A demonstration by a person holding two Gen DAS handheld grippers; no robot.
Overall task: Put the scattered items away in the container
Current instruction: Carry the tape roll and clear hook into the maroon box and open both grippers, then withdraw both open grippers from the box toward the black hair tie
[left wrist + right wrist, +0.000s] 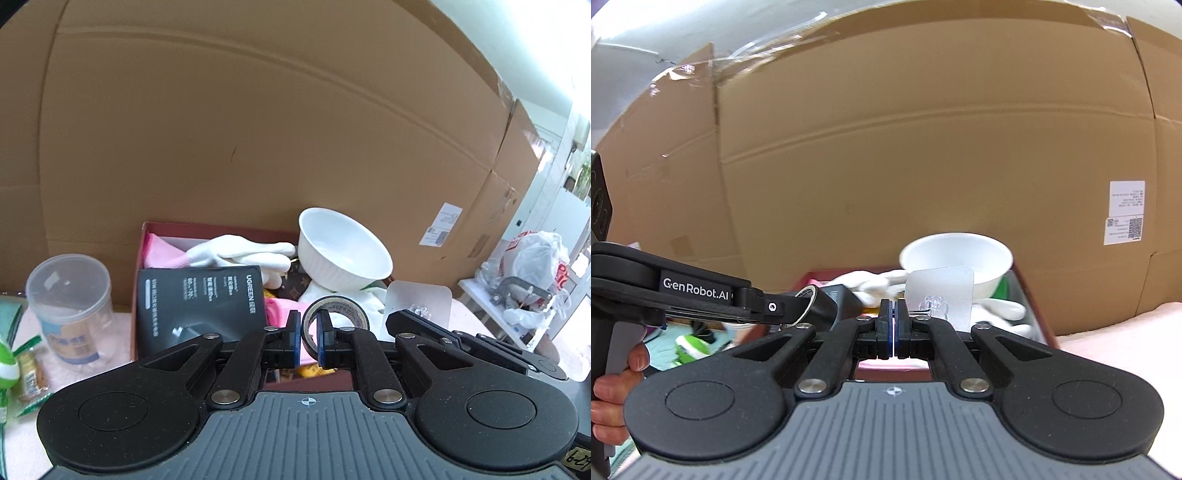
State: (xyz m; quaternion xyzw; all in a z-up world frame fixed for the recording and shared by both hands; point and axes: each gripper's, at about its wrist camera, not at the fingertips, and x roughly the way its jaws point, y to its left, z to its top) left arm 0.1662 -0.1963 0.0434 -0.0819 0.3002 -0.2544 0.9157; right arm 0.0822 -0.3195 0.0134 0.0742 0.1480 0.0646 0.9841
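My left gripper [308, 334] is shut on the rim of a black tape roll [338, 314] and holds it over the near edge of the red box [137, 280]. The box holds a black UGREEN pack [199, 302], white gloves [240, 254], pink cloth and a white bowl [341, 251]. My right gripper [894, 325] is shut on a clear card with a plastic hook [942, 295], held above the box beside the bowl [955, 260]. The left gripper with the tape roll [809, 299] shows at the left of the right wrist view.
A large cardboard box [258, 129] stands as a wall right behind the red box. A clear lidded plastic jar [72, 306], a green-and-white item [7, 365] and a snack packet [33, 373] lie left of the box. A shelf with plastic bags [532, 273] is at far right.
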